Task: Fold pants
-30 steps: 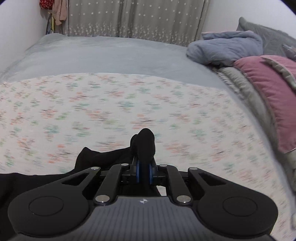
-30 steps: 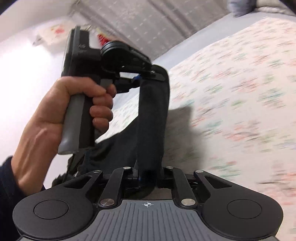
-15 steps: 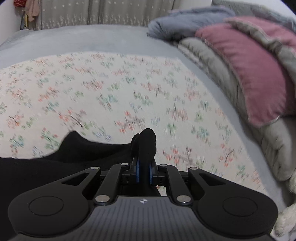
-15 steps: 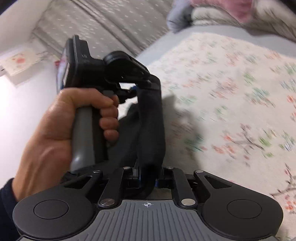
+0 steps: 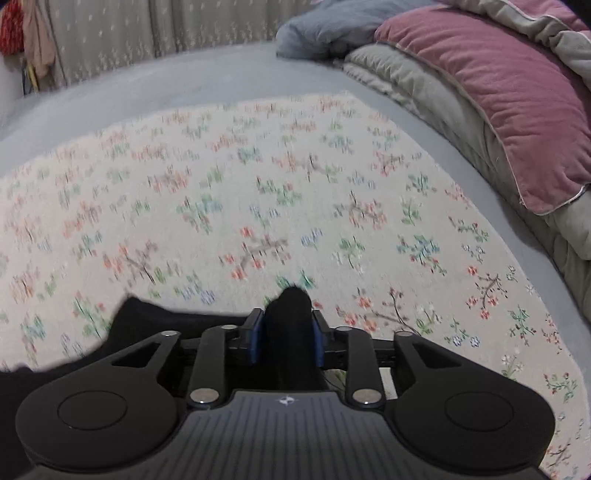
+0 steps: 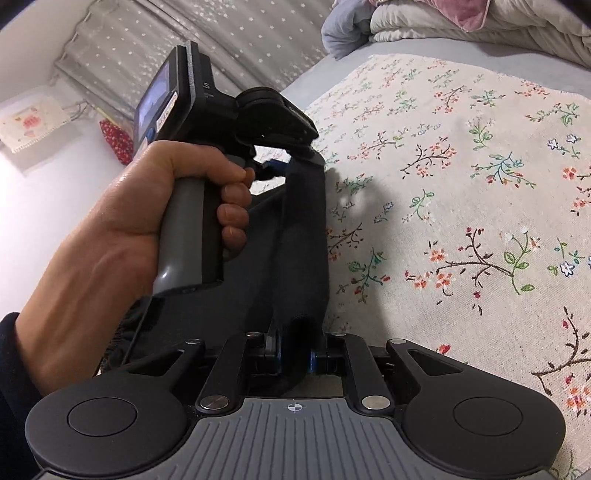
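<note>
The black pants (image 5: 155, 325) hang between my two grippers just above the floral sheet (image 5: 295, 192). My left gripper (image 5: 288, 325) has its jaws slightly parted with a fold of the pants' edge (image 5: 290, 306) bunched between them. My right gripper (image 6: 293, 354) is shut on the same edge of the pants (image 6: 303, 236), which stretches taut up to the left gripper (image 6: 291, 162) held in the person's left hand (image 6: 122, 229). More black cloth (image 6: 243, 295) sags below the hand.
A floral sheet (image 6: 461, 184) covers the grey bed (image 5: 184, 77). A pink pillow (image 5: 498, 96), grey quilts (image 5: 417, 85) and a blue-grey blanket (image 5: 332, 26) pile at the right. Curtains (image 5: 147, 33) hang behind.
Both grippers have moved with the pants toward the pillows and down closer to the sheet. The left gripper's jaws have widened a little around the cloth.
</note>
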Demonstrator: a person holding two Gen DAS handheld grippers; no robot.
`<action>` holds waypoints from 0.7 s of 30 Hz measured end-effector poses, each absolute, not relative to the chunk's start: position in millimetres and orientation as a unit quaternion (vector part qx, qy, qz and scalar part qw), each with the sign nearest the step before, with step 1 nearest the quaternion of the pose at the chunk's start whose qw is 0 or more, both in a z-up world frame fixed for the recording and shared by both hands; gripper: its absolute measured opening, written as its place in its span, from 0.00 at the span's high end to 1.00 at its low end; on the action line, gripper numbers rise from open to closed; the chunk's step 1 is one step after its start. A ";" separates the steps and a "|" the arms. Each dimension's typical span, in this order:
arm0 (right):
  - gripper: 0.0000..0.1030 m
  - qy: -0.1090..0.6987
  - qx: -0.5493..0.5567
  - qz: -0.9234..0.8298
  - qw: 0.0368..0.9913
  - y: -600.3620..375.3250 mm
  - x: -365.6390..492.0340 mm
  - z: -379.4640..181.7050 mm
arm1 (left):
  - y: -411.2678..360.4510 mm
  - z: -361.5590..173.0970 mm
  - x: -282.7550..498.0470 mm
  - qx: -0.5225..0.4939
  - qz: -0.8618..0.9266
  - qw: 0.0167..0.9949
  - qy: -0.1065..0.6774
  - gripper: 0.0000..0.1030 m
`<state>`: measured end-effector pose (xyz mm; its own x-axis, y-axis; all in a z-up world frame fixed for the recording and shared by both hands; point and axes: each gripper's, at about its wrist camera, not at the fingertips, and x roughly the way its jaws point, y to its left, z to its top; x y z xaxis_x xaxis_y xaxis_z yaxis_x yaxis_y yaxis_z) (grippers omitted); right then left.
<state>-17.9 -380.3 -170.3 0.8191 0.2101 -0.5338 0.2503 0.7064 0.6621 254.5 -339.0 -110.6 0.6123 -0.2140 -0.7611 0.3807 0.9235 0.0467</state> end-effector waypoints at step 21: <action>0.88 0.286 0.296 -0.019 0.911 -355.5 -13.1 -153.6 | -365.8 -121.6 224.3 0.255 -0.175 0.847 0.432 0.22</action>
<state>-13.1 -355.5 -153.6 0.8354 0.1353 -0.5327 0.2041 0.8236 0.5292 224.3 -365.8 -121.6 0.5647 -0.0766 -0.8217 0.5173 0.8086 0.2802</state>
